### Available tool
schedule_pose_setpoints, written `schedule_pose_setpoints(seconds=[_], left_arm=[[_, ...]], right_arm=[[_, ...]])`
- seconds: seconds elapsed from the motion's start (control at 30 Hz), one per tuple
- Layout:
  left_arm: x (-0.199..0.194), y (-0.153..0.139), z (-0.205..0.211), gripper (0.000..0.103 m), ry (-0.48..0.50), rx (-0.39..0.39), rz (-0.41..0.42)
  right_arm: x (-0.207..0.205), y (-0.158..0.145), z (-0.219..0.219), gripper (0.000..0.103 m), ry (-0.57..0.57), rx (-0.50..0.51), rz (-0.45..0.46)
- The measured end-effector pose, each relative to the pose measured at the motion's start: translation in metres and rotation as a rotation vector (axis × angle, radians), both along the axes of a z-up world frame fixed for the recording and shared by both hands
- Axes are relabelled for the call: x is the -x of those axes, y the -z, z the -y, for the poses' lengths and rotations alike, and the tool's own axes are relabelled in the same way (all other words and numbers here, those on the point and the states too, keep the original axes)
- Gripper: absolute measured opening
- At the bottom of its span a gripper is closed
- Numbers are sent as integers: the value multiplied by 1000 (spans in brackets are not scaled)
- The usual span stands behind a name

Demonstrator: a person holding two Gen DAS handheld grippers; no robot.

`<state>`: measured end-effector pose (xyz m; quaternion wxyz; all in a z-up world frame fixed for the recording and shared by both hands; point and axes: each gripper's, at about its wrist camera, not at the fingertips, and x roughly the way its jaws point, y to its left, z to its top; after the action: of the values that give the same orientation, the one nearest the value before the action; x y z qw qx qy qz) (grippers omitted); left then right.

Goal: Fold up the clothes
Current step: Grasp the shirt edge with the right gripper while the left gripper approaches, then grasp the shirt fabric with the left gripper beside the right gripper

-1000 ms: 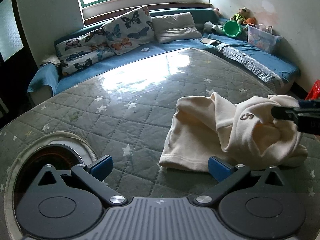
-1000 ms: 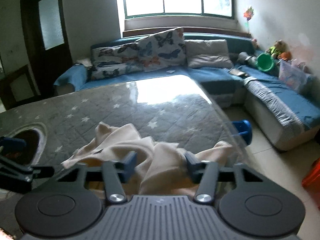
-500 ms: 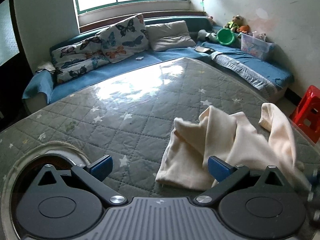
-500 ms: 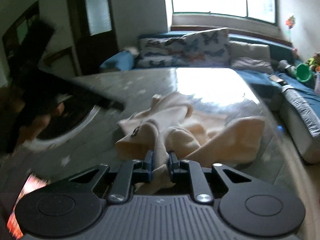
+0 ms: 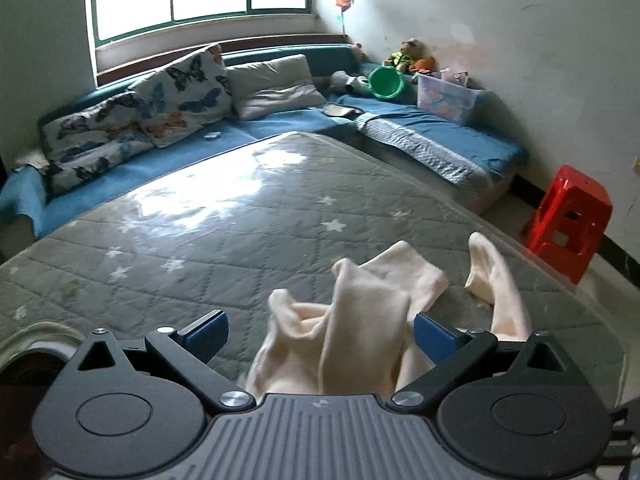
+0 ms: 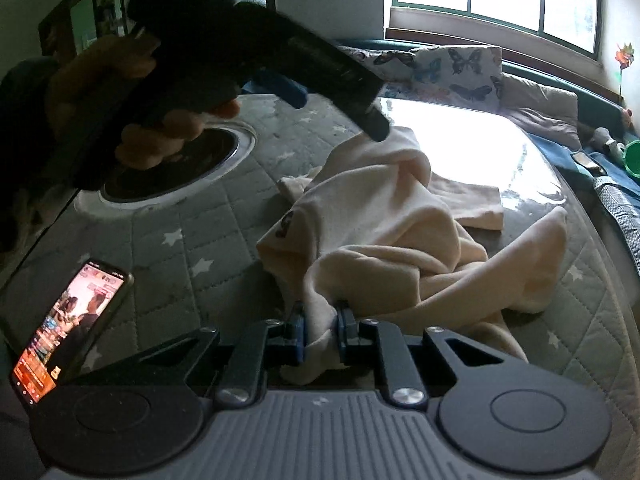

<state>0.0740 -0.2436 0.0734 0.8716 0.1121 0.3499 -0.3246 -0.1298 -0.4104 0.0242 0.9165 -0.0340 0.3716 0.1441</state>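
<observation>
Fingers on the right gripper (image 6: 320, 334) are clamped narrow on a bunched fold of the cream garment (image 6: 384, 216), while the left gripper (image 5: 322, 332) is held wide with cloth draped between its fingers but not pinched. The garment is heaped in a crumpled pile on the quilted bench (image 5: 208, 240), toward 5 o'clock in the left wrist view. Looks like the spreading-out step, no fold made yet. Next, a second edge probably needs to be gripped on the left and the cloth pulled flat.
</observation>
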Motion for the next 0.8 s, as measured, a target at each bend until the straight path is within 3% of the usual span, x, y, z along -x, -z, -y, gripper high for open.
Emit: schedule_pose_setpoints(seconds=[0.13, 0.23, 0.33, 0.4, 0.5, 0.6, 0.8], left_arm=[[-9, 4, 10, 98, 42, 23, -29], [-19, 10, 15, 91, 42, 32, -64], [-29, 14, 15, 77, 44, 55, -108], [-31, 17, 14, 49, 62, 66, -130], [-30, 18, 8, 17, 63, 79, -141], [-30, 15, 0, 6, 39, 99, -135], [-25, -6, -20, 3, 25, 141, -76]], right_arm=[[0, 3, 1, 14, 3, -6, -3], [2, 5, 2, 14, 2, -8, -3], [1, 5, 5, 14, 7, -15, -4], [1, 6, 6, 14, 8, -15, -6], [2, 6, 6, 14, 9, -14, -5], [2, 5, 7, 14, 12, -12, -2], [3, 3, 8, 14, 26, -12, 5]])
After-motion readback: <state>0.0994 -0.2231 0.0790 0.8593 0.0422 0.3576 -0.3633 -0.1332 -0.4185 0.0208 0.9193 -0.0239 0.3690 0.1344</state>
